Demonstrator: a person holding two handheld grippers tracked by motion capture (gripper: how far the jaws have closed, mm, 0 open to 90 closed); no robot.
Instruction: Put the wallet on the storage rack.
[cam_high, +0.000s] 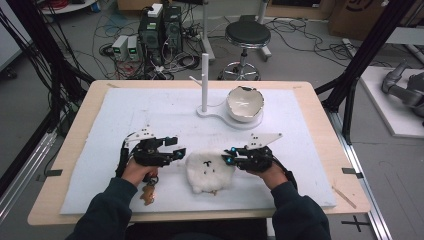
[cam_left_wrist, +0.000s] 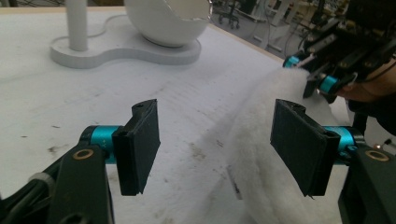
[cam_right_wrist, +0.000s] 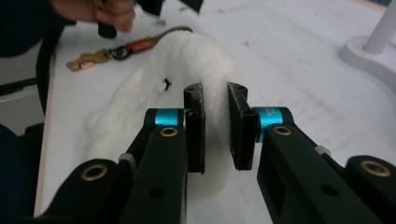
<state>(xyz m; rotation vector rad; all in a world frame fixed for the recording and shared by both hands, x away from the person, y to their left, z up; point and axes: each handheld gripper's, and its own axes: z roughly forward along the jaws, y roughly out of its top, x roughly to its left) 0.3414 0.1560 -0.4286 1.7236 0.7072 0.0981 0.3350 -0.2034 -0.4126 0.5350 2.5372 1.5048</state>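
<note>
A white fluffy plush toy (cam_high: 210, 172) with a small stitched face lies on the white mat near the table's front edge. My left gripper (cam_high: 180, 152) is open just left of the plush; in the left gripper view (cam_left_wrist: 215, 140) its jaws stand wide apart, with the plush's edge (cam_left_wrist: 280, 154) near the right jaw. My right gripper (cam_high: 229, 155) is at the plush's upper right side. Seen in the right gripper view (cam_right_wrist: 215, 126), its jaws are nearly together, pinching a ridge of the white fur (cam_right_wrist: 187, 65).
A brown keychain charm (cam_high: 149, 192) lies by the left hand, also seen as the keychain (cam_right_wrist: 112, 50). At the back of the mat, a white stand (cam_high: 204, 82) with an upright post carries a white bowl (cam_high: 244, 103). A stool and cables are on the floor beyond.
</note>
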